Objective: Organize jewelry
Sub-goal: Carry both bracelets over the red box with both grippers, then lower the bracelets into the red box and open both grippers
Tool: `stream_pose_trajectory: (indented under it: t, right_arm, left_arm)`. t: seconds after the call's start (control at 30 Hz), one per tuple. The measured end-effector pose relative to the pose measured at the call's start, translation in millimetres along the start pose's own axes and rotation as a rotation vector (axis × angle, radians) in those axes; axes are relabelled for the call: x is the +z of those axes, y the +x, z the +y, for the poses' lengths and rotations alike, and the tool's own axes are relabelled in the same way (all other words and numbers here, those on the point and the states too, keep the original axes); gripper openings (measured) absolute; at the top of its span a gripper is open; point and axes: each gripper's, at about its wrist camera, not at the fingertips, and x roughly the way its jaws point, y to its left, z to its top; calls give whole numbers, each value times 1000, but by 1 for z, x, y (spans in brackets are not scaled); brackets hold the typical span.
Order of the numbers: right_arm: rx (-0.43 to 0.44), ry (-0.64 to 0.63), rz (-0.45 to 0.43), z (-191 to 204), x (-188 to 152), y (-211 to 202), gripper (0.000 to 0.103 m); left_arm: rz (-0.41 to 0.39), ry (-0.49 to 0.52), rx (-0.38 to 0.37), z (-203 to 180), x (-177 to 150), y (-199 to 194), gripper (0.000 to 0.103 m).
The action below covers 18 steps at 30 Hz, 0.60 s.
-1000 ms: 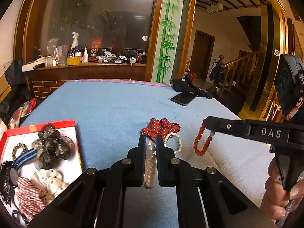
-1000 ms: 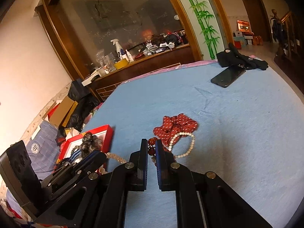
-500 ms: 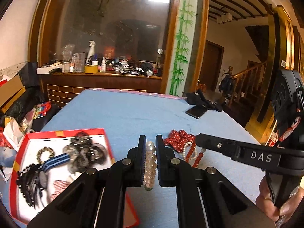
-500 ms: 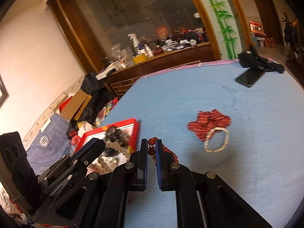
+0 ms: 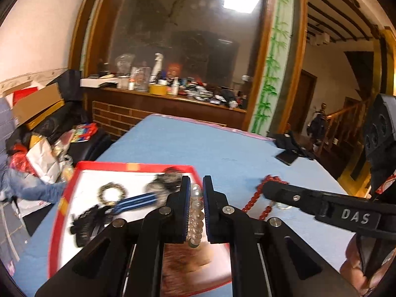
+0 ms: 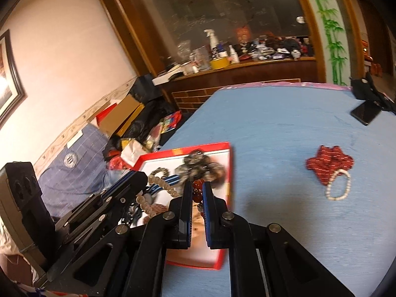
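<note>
My left gripper (image 5: 196,188) is shut on a pale pearl bracelet (image 5: 195,217) and holds it above the red-rimmed white tray (image 5: 74,178). My right gripper (image 6: 197,185) is shut on a red bead bracelet (image 6: 197,191), also over the tray (image 6: 229,163). In the left wrist view the right gripper (image 5: 266,190) hangs the red bead bracelet (image 5: 252,199) just right of the tray. In the right wrist view the left gripper (image 6: 142,177) carries the pearl bracelet (image 6: 160,185). A small white bead bracelet (image 6: 337,184) and a red dotted scrunchie (image 6: 328,163) lie on the blue cloth.
The tray holds a dark hair claw (image 6: 200,164), a blue strap (image 5: 136,201), a small beaded ring (image 5: 111,191) and other hair pieces. A black phone (image 6: 366,112) and a dark pouch (image 5: 289,141) lie at the far right. Clutter sits on the floor past the table's left edge (image 5: 49,153).
Both grippers have swung left with their bracelets, from over the bare cloth to above the tray. The scrunchie and white bracelet stay on the cloth.
</note>
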Motion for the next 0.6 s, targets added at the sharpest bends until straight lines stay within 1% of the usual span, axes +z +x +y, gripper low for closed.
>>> stream_pose_trajectory:
  t: [0.23, 0.33, 0.43, 0.6]
  right_arm:
    - [33, -32, 42, 25, -7, 24, 8]
    - [44, -48, 61, 35, -10, 34, 8]
    - [53, -57, 79, 42, -14, 45, 8]
    - [43, -63, 123, 46, -23, 70, 8]
  left_arm:
    - [19, -73, 79, 56, -12, -11, 9]
    - [31, -101, 100, 73, -18, -11, 9]
    - [59, -123, 110, 82, -26, -7, 9]
    - [90, -129, 110, 85, -34, 3, 9]
